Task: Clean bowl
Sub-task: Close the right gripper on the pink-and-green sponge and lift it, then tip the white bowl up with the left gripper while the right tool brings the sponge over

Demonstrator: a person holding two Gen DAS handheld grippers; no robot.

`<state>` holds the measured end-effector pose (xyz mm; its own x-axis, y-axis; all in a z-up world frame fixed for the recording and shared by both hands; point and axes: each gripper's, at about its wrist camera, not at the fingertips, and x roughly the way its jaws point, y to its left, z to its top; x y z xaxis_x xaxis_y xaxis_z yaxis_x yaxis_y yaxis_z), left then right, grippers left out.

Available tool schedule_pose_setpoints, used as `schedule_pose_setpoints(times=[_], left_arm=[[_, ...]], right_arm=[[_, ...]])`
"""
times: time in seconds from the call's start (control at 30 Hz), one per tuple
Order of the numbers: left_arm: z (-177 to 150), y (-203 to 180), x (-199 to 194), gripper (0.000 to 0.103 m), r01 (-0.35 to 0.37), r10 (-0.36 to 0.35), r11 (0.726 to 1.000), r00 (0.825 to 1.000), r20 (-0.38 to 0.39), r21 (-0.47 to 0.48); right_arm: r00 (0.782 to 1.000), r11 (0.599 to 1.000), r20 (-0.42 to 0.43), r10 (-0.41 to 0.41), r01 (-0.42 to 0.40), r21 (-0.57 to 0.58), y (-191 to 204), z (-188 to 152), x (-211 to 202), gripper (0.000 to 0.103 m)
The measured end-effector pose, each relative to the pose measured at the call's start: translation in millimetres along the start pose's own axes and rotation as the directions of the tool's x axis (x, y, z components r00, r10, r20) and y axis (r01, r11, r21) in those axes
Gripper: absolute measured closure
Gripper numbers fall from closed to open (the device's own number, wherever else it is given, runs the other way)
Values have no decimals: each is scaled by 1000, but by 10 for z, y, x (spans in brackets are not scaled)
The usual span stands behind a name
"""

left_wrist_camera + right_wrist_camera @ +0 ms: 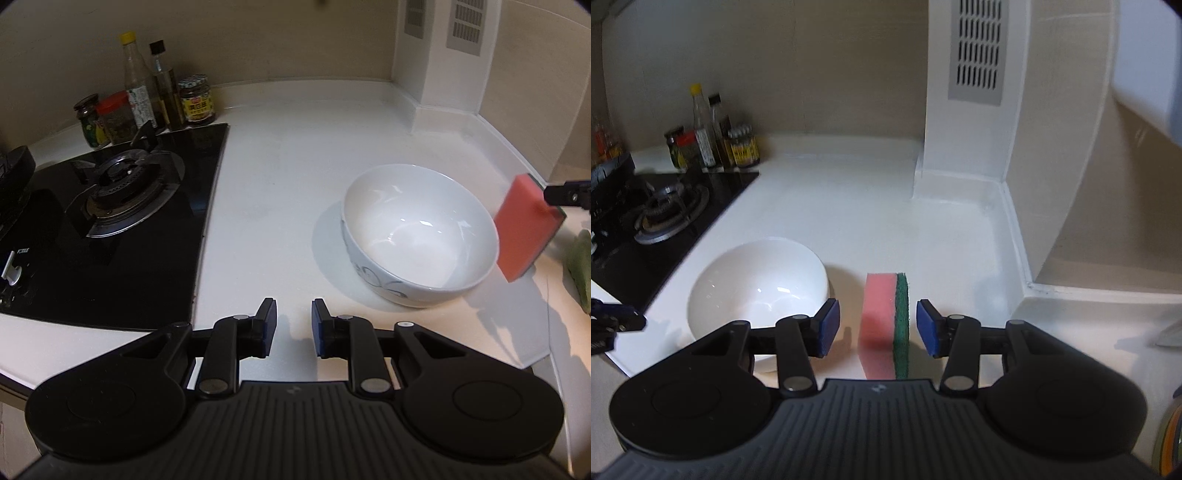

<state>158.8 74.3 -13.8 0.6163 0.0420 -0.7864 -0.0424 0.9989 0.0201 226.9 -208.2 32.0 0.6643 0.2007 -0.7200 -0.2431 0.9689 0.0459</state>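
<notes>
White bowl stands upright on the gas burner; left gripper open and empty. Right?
No: the bowl stands upright on the white counter, beside the gas burner, as the left wrist view shows. The left gripper is open and empty.

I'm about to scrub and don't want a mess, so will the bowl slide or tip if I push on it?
The bowl looks glazed and sits on a smooth counter, so it would probably slide. Its base seems narrower than its rim, so rim pressure might tip it. The left gripper is open, not steadying it.

Bowl (pixel 419 236) on counter (pixel 280 155), right of stove (pixel 110 221)
</notes>
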Motion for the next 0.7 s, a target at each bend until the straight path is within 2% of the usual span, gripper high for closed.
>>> schedule_pose_setpoints(times=[0.3,0.4,0.43,0.5,0.6,0.67,0.7], left_arm=[[107,12,209,79,45,-45,999,999,-20,-4],[165,12,283,79,74,-74,997,997,-23,3],[204,24,309,79,88,-88,996,996,-24,6],[281,66,338,79,113,-112,994,993,-22,5],[396,149,351,79,147,-147,989,989,-11,-7],[498,219,384,79,192,-193,981,981,-17,-26],[560,258,411,79,224,-225,974,974,-24,-40]], right_arm=[[990,1000,-140,-8,6,-17,-69,58,505,62],[986,999,-167,4,-10,-35,-71,34,572,66],[986,999,-167,8,-17,-51,-64,20,567,76],[990,995,-141,-4,-10,-94,-42,8,474,76],[1000,984,-14,-22,20,-177,46,103,104,76],[997,975,65,42,-27,-218,133,206,-157,76],[994,971,76,85,-65,-231,173,256,-231,76]])
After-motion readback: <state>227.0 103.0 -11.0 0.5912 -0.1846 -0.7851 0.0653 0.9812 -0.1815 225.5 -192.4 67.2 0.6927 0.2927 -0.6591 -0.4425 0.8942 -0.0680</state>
